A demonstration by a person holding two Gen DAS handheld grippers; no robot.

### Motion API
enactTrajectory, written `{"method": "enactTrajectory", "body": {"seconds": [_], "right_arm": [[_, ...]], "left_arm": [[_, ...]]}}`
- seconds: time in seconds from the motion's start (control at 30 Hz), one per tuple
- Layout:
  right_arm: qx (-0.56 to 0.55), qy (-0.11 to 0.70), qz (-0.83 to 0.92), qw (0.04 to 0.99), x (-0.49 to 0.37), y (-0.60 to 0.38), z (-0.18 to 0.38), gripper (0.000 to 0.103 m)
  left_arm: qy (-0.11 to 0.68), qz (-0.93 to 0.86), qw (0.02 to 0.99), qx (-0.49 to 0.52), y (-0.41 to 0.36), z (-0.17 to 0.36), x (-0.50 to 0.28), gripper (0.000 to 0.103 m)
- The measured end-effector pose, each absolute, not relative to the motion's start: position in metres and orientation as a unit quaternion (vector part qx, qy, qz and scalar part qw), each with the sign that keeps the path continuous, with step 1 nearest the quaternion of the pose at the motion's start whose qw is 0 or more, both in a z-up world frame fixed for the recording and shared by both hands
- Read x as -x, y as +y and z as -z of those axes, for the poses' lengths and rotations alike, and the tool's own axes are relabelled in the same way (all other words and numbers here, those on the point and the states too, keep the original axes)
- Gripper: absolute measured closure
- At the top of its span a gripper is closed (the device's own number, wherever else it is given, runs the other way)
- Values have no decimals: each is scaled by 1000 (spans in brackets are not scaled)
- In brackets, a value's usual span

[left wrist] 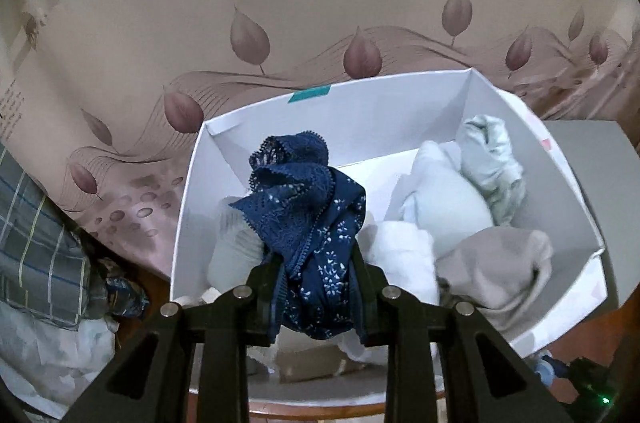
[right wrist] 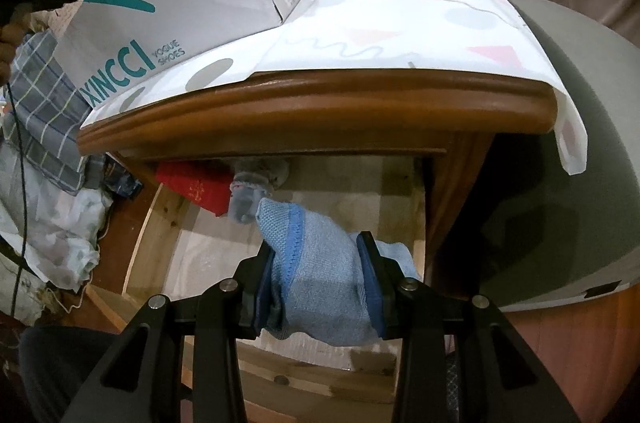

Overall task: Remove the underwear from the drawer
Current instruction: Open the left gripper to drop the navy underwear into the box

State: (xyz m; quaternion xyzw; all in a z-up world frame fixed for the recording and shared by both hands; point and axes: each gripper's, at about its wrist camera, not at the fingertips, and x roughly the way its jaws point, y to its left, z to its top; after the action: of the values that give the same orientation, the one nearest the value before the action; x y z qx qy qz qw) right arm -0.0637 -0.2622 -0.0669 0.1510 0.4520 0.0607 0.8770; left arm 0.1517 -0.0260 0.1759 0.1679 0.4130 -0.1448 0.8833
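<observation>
In the left wrist view, the left gripper (left wrist: pixel 316 263) pinches navy lace underwear (left wrist: pixel 308 207) above the white box (left wrist: pixel 576 183), whose left half has open floor. In the right wrist view, the right gripper (right wrist: pixel 316 283) clamps light blue knit underwear (right wrist: pixel 320 275) over the open drawer (right wrist: pixel 156 243), just below the nightstand's wooden edge (right wrist: pixel 320 103).

Left gripper (left wrist: pixel 318 263) is clamped on navy underwear (left wrist: pixel 308 207), lace trim plus a tiny white floral print, bunched up between the fingers right over a white box (left wrist: pixel 360 103). The box has pale clothes (left wrist: pixel 460 207) piled on its right side. Leaf-print curtain (left wrist: pixel 280 3) behind, plaid fabric (left wrist: pixel 36 243) far left.
</observation>
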Motion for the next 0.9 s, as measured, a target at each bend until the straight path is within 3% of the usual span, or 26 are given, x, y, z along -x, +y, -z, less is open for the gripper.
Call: {"method": "enactTrajectory", "body": {"seconds": [0.47, 0.57, 0.73, 0.9], "right_arm": [[-156, 453, -57, 876, 62, -263, 67, 67], [-153, 454, -56, 876, 61, -262, 67, 67], [-148, 456, -54, 876, 61, -259, 69, 67], [-139, 457, -55, 877, 61, -257, 70, 67]], "left_arm": [[399, 131, 886, -195, -38, -164, -142, 71], [395, 130, 886, -203, -39, -165, -138, 67], [380, 137, 894, -196, -36, -172, -127, 48], [348, 135, 904, -207, -36, -182, -108, 43]]}}
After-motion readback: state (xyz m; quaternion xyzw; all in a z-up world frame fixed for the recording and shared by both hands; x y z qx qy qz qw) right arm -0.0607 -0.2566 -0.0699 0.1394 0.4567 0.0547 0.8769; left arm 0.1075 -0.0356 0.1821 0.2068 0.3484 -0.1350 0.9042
